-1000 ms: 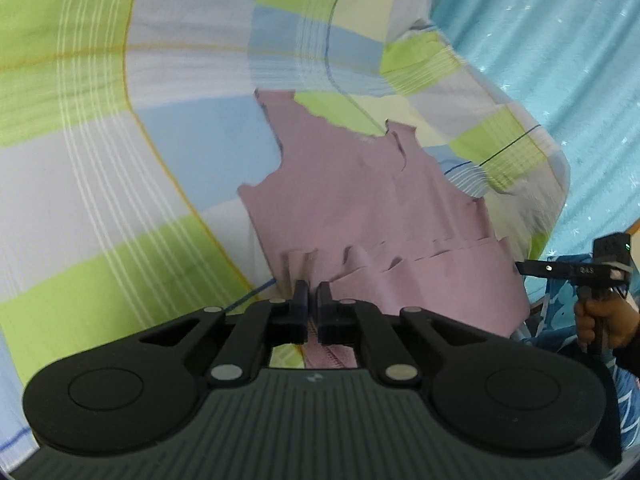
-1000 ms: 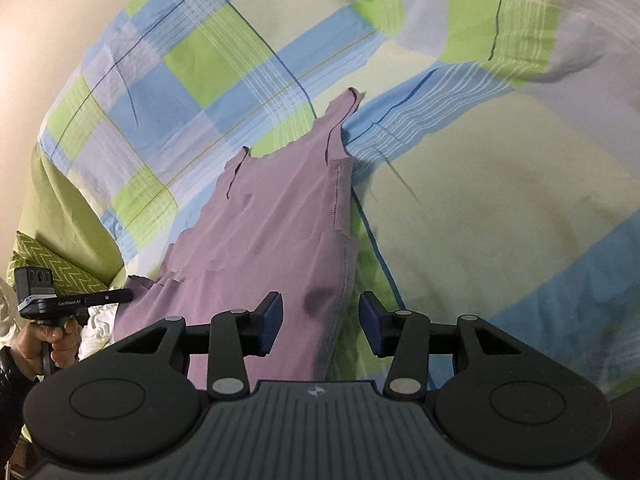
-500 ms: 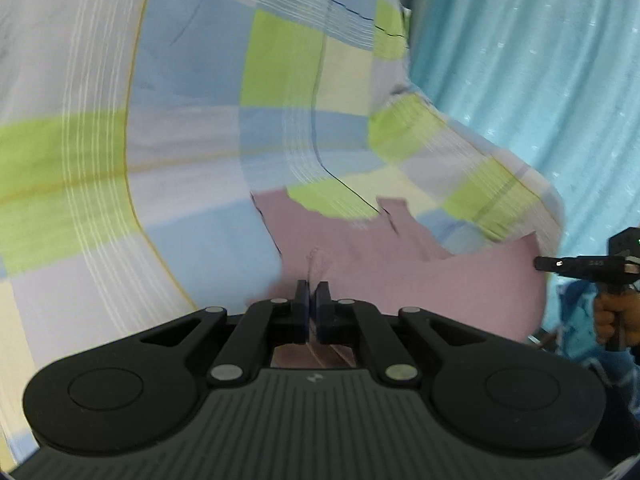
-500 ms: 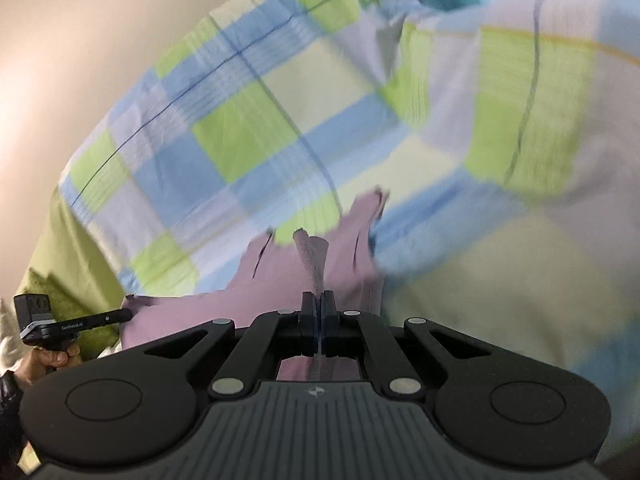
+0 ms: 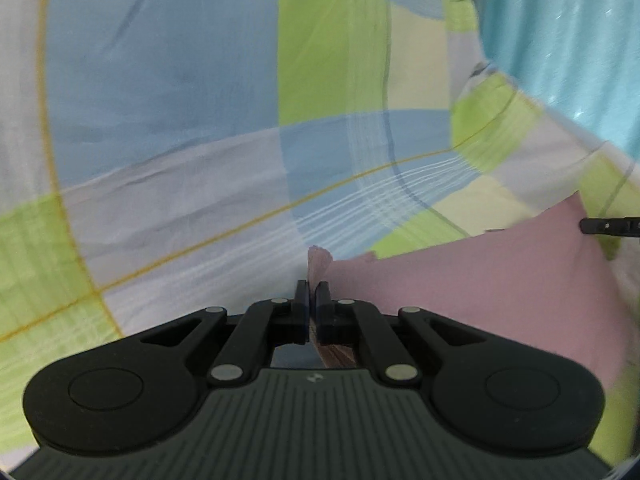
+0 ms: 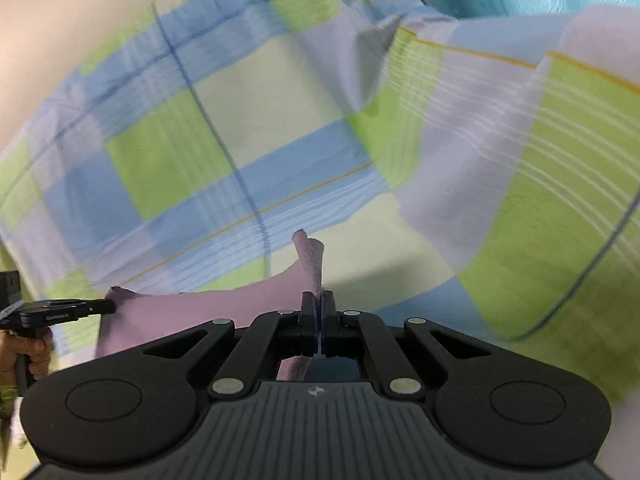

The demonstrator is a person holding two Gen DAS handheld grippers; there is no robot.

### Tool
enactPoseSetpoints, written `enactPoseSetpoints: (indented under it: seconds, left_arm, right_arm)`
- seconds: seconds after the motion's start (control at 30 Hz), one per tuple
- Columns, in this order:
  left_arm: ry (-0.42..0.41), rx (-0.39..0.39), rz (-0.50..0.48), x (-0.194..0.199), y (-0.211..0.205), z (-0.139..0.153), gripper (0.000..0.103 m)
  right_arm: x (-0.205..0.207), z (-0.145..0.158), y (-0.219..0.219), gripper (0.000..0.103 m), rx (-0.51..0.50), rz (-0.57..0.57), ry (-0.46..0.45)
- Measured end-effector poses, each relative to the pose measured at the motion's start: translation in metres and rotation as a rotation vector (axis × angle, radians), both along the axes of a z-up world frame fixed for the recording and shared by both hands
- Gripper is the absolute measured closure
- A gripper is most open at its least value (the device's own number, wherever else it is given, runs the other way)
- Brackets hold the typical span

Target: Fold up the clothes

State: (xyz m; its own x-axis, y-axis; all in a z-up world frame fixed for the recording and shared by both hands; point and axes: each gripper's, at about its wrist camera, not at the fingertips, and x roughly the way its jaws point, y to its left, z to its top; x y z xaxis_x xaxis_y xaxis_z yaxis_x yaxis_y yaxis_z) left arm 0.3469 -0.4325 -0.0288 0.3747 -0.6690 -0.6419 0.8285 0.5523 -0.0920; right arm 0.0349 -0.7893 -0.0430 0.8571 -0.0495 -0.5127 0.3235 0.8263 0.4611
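Note:
A pink sleeveless top (image 5: 472, 280) hangs stretched between my two grippers above a checked bedsheet (image 5: 160, 120). My left gripper (image 5: 312, 292) is shut on one corner of its hem, and a small tuft of cloth pokes up past the fingertips. My right gripper (image 6: 319, 300) is shut on the other hem corner of the pink top (image 6: 200, 312). The right gripper's tip (image 5: 608, 226) shows at the right edge of the left wrist view. The left gripper (image 6: 60, 308) and a hand (image 6: 28, 352) show at the left edge of the right wrist view. The top's straps are hidden.
The blue, green and white checked bedsheet (image 6: 200, 140) fills both views and is rumpled toward the upper right. A turquoise curtain (image 5: 560, 40) hangs behind the bed. A beige wall (image 6: 60, 20) lies at the upper left of the right wrist view.
The right gripper has shut on the top's hem. Both grippers have lifted and carried the hem forward, so the top's body and straps have dropped out of view.

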Motion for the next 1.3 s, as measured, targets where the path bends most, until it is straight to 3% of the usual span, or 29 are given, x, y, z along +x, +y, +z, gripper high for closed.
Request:
enactPoseSetpoints:
  seconds: [0.27,0.33,0.5,0.6,0.7,0.83,0.97,1.03,1.07,1.1,1.2,1.3]
  left_arm:
    - [-0.027,0.028,0.026,0.01,-0.018,-0.029,0.103]
    - [-0.022,0.031,0.045,0.01,-0.015,-0.027,0.102]
    - [-0.059,0.046,0.111,0.002,0.006,-0.008,0.099]
    - [-0.061,0.046,0.099,-0.017,0.028,0.007,0.098]
    - [-0.069,0.073,-0.008,-0.056,0.05,0.015,0.091]
    - [0.022,0.069,-0.09,-0.104,0.078,0.014,0.087]
    - [0.148,0.034,-0.083,-0.119,0.085,-0.003,0.087]
    - [0.152,0.047,-0.075,-0.123,0.082,-0.012,0.087]
    - [0.153,0.054,-0.071,-0.125,0.08,-0.016,0.091]
    - [0.135,0.06,-0.067,-0.128,0.081,-0.017,0.102]
    - [0.124,0.039,-0.027,-0.126,0.094,-0.019,0.102]
    - [0.16,-0.007,0.023,-0.119,0.114,-0.018,0.101]
  right_arm:
    - [0.023,-0.032,-0.007,0.1,-0.039,0.001,0.063]
    - [0.018,-0.029,-0.007,0.087,-0.06,-0.035,0.081]
    - [-0.019,-0.009,0.004,0.079,-0.1,-0.083,0.079]
    - [-0.045,0.006,0.032,0.067,-0.144,0.0,0.06]
    - [-0.066,0.017,0.072,0.066,-0.253,0.12,0.07]
    - [-0.085,0.015,0.119,0.066,-0.374,0.245,0.118]
    - [-0.095,0.004,0.131,0.065,-0.319,0.245,0.14]
    - [-0.098,-0.001,0.131,0.065,-0.302,0.24,0.151]
    - [-0.098,-0.003,0.131,0.065,-0.295,0.238,0.156]
    - [-0.099,-0.004,0.13,0.065,-0.288,0.237,0.161]
    - [-0.1,-0.008,0.127,0.066,-0.289,0.22,0.198]
    - [-0.102,-0.005,0.135,0.066,-0.382,0.223,0.232]
